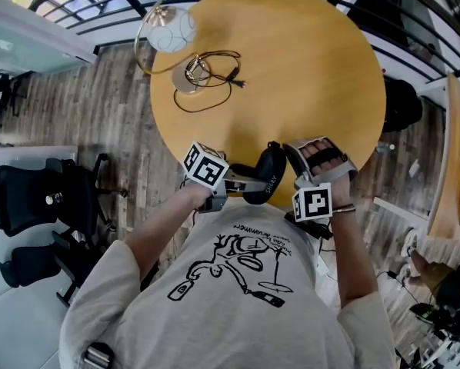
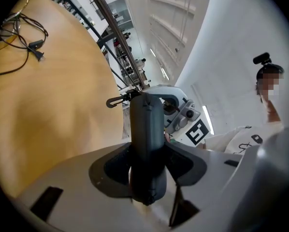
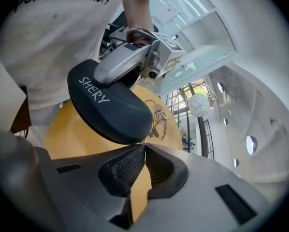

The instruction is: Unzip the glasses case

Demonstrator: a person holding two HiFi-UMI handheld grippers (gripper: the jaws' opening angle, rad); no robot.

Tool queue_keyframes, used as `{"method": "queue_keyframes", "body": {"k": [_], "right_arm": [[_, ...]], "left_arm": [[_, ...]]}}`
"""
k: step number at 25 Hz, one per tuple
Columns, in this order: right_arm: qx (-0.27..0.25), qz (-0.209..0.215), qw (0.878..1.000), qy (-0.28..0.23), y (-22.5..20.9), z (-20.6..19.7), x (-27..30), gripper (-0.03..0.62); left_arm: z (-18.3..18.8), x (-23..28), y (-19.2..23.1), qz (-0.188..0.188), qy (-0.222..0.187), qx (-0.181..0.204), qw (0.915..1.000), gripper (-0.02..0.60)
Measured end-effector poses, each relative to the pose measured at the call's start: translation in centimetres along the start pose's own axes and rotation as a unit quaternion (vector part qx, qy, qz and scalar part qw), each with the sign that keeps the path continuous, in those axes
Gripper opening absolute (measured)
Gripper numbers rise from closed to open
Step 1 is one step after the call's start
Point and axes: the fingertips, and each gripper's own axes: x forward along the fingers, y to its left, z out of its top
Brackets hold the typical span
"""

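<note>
While our left gripper (image 2: 147, 153) clamps the glasses case (image 3: 110, 108) marked "SHERY", our right gripper (image 3: 143, 144) pinches shut at its rim, above the table (image 1: 307, 75) at its near edge.

Desk: a round desk with a smooth, honey-coloured wooden top (image 1: 291, 75), standing on the floor.
Far-left rim: a table lamp, its white glass globe (image 1: 171, 29) set inside a thin brass hoop (image 1: 140, 52). The globe sits right at the desk's edge.
Lamp foot: a small round pale base (image 1: 185, 79) resting on the wood just inside the rim, below the globe in the head view.
Cable: a thin black cord (image 1: 207, 106) lying in loose loops around the base, flat on the top.
Cable end: a small black plug (image 1: 236, 81) just beside the base, towards the desk's middle.
Floor: grey-brown wooden planks (image 1: 99, 121) under the desk; black office chairs (image 1: 38, 198) stand on it well to the left.
</note>
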Motion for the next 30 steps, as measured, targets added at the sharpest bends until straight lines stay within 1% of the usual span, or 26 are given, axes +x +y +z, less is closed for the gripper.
{"method": "queue_keyframes", "body": {"k": [1, 2, 3, 5, 7, 9, 10, 12, 14, 15, 16, 19, 21, 22, 25, 27, 28, 30], "right_arm": [[-0.007, 0.002, 1.000, 0.002, 0.1, 0.0, 0.2, 0.023], [0.000, 0.003, 1.000, 0.005, 0.1, -0.1, 0.4, 0.025], [0.021, 0.006, 1.000, 0.009, 0.2, -0.3, 0.6, 0.025], [0.092, 0.013, 0.995, 0.019, 0.2, -1.4, 0.7, 0.026], [0.171, 0.011, 0.985, 0.034, 0.2, -2.6, 0.6, 0.028], [0.250, -0.003, 0.967, 0.040, 0.1, -3.5, 0.0, 0.028], [0.292, -0.011, 0.956, 0.034, 0.0, -3.5, -0.4, 0.028], [0.371, -0.023, 0.928, 0.006, -0.3, -2.7, -1.4, 0.028], [0.427, -0.029, 0.903, -0.029, -0.6, -1.3, -2.2, 0.028], [0.443, -0.034, 0.895, -0.043, -0.7, -0.6, -2.5, 0.028], [0.453, -0.043, 0.889, -0.054, -0.9, -0.1, -2.8, 0.026], [0.477, -0.066, 0.874, -0.066, -0.6, 0.8, -3.5, 0.026], [0.502, -0.066, 0.859, -0.078, -0.1, 1.3, -3.7, 0.026], [0.511, -0.062, 0.853, -0.084, 0.2, 1.6, -3.8, 0.026], [0.520, -0.052, 0.848, -0.086, 1.1, 1.9, -4.1, 0.026], [0.530, -0.049, 0.842, -0.087, 1.6, 1.9, -4.3, 0.026], [0.535, -0.048, 0.839, -0.088, 1.8, 1.8, -4.3, 0.026], [0.537, -0.048, 0.838, -0.086, 1.9, 1.7, -4.2, 0.026]], "left_arm": [[-0.1, 0.1, 0.2, 0.000, 0.003, -0.002, 1.0000, 0.209], [-0.1, 0.2, 0.4, 0.002, 0.002, -0.004, 1.0000, 0.209], [0.0, 0.2, 0.6, 0.006, -0.003, -0.004, 1.0000, 0.209], [0.4, 0.0, 1.6, 0.023, -0.021, -0.004, 0.9995, 0.210], [1.1, -0.2, 3.2, 0.051, -0.046, 0.002, 0.9977, 0.210], [1.8, -0.3, 5.3, 0.084, -0.068, 0.007, 0.9941, 0.212], [2.1, -0.1, 6.4, 0.099, -0.075, 0.009, 0.9922, 0.212], [2.4, 0.7, 8.6, 0.118, -0.079, 0.007, 0.9898, 0.215], [2.7, 1.7, 10.8, 0.135, -0.078, 0.007, 0.9878, 0.215], [3.0, 2.1, 11.8, 0.144, -0.079, 0.007, 0.9864, 0.216], [3.3, 2.6, 12.8, 0.150, -0.082, 0.006, 0.9852, 0.217], [3.5, 3.9, 15.4, 0.168, -0.088, -0.003, 0.9819, 0.219], [3.4, 4.3, 17.1, 0.192, -0.080, 0.002, 0.9781, 0.221], [3.3, 4.4, 17.8, 0.204, -0.075, 0.006, 0.9762, 0.221], [2.9, 4.8, 19.2, 0.226, -0.059, 0.006, 0.9724, 0.222], [2.3, 4.9, 19.8, 0.235, -0.047, 0.003, 0.9709, 0.223], [2.1, 5.0, 20.1, 0.236, -0.045, -0.002, 0.9708, 0.224], [1.9, 5.0, 20.5, 0.229, -0.056, -0.016, 0.9718, 0.227]]}}
